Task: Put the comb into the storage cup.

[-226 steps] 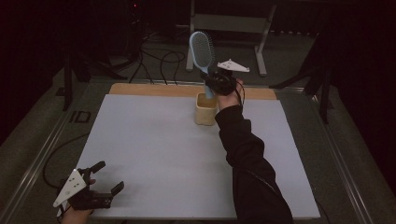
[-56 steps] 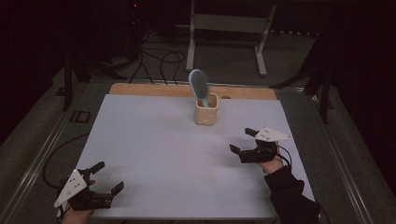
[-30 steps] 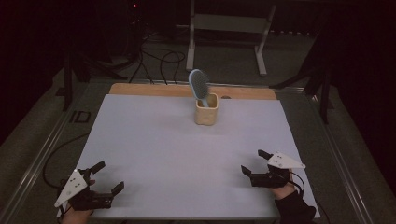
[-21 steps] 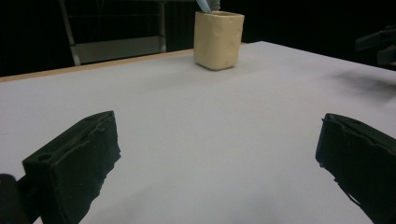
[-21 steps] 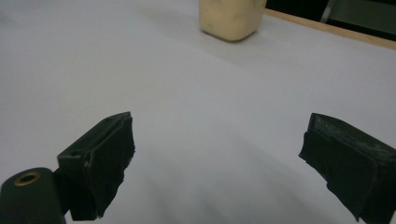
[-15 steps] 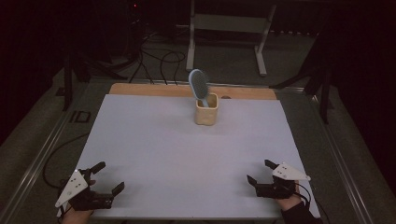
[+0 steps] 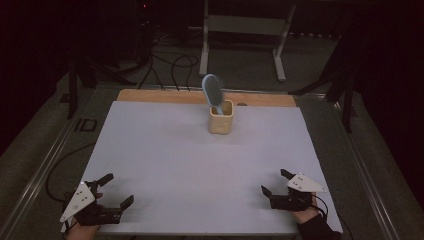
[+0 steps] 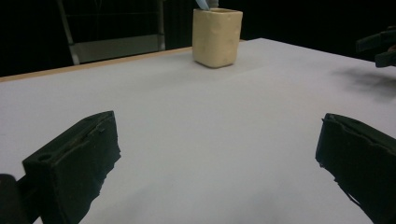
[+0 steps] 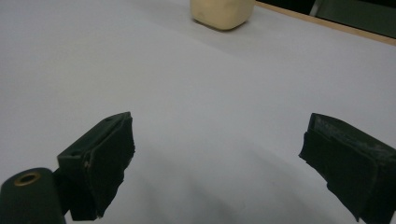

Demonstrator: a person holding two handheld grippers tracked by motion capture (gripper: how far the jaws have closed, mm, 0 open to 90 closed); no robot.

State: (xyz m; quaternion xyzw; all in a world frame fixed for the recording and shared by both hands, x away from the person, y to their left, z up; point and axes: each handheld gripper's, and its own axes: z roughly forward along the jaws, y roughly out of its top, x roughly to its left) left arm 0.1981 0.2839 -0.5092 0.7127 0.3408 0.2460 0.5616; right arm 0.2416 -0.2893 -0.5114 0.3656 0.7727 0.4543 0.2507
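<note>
Left claw wide open, empty | right claw likewise, seemingly resting on table

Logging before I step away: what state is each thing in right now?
Brush: standing head up in the cup, leaning left.
Cup: upright at the far middle of the table.
Left gripper: open, holding nothing, at the near left corner.
Right gripper: open, holding nothing, at the near right corner.

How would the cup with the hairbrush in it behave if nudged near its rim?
Probably tippy: the hairbrush stands tall and leaning in the small beige cup, raising the weight. The cup looks light, and might slide on the smooth white table first.
</note>
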